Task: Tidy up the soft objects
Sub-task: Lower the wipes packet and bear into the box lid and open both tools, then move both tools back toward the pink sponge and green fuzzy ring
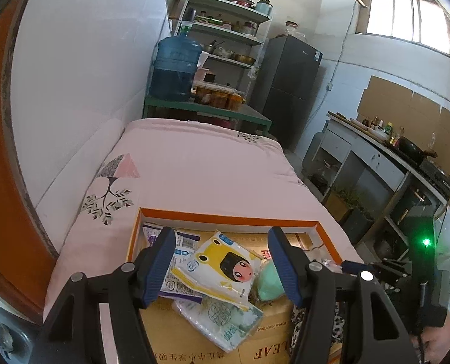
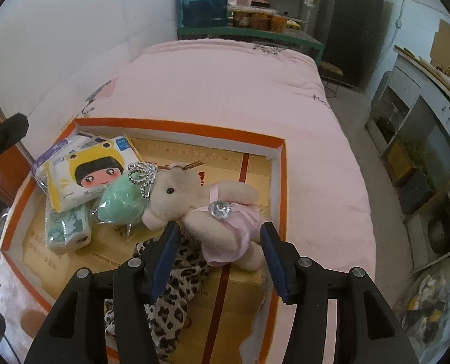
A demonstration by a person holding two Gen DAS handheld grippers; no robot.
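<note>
A beige plush pig (image 2: 200, 203) in a pink dress lies on its side beside a green sponge (image 2: 123, 201), tissue packs (image 2: 87, 173) and leopard-print cloth (image 2: 170, 276).

One-room home, bed (image 1: 194, 163), fridge (image 1: 288, 88), stove counter (image 1: 407, 163)

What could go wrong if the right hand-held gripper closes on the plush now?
1. The open right hand-held gripper straddles the beige plush toy in a pink dress, with leopard-print fabric just below; it may pinch both.
2. The toy's beaded silver crown overlaps the mint-green bagged soft item and might snag it.
</note>
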